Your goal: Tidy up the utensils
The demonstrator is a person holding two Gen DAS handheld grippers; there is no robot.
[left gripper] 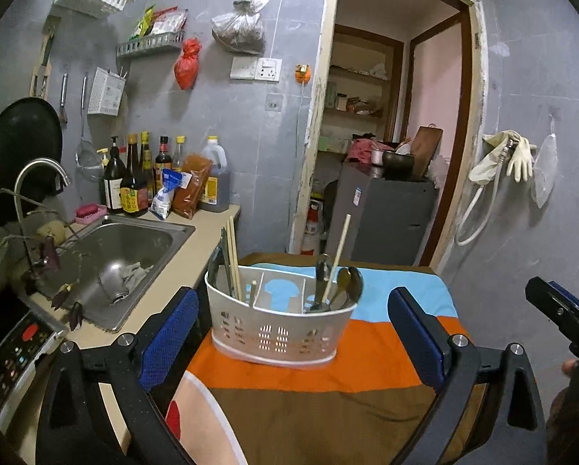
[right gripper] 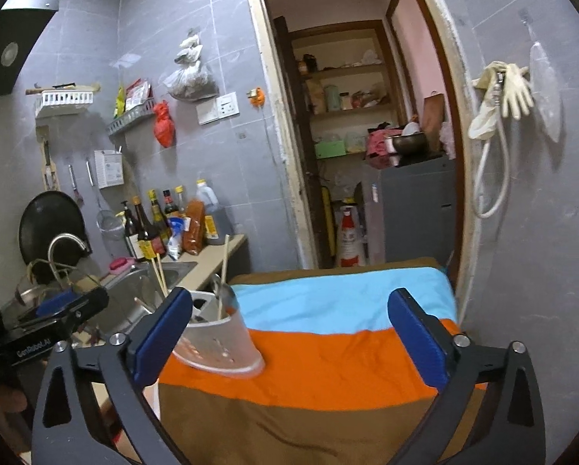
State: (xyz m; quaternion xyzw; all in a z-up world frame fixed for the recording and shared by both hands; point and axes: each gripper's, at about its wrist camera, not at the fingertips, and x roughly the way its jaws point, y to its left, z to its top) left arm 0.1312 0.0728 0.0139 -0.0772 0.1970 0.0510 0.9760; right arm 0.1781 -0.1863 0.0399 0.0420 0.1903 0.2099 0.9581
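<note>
Blue-padded fingers [left gripper: 169, 329] of my left gripper [left gripper: 293, 333] frame the near view, spread wide with nothing between them. Just beyond them I see the white utensil caddy [left gripper: 281, 333] standing upright on the orange band of the striped cloth [left gripper: 366, 364]. Its left compartment holds a pair of chopsticks [left gripper: 233, 255] leaning left; a short chopstick end [left gripper: 253, 292] shows beside the divider; the right compartment holds spoons [left gripper: 345, 286] and one long chopstick [left gripper: 337, 255] tilted right.

From the right wrist, my right gripper [right gripper: 289, 333] is likewise wide open and grips nothing, hovering over the cloth with the caddy [right gripper: 219, 345] at its left finger, partly hidden behind the pad. I cannot tell whether pad and caddy touch.

Left of the cloth-covered table I see the steel sink [left gripper: 126, 255] with its curved faucet [left gripper: 37, 182], and sauce bottles [left gripper: 134, 182] along the counter's back. A doorway [left gripper: 397, 116] opens behind the table, and rubber gloves [left gripper: 518, 155] hang on the right wall.
</note>
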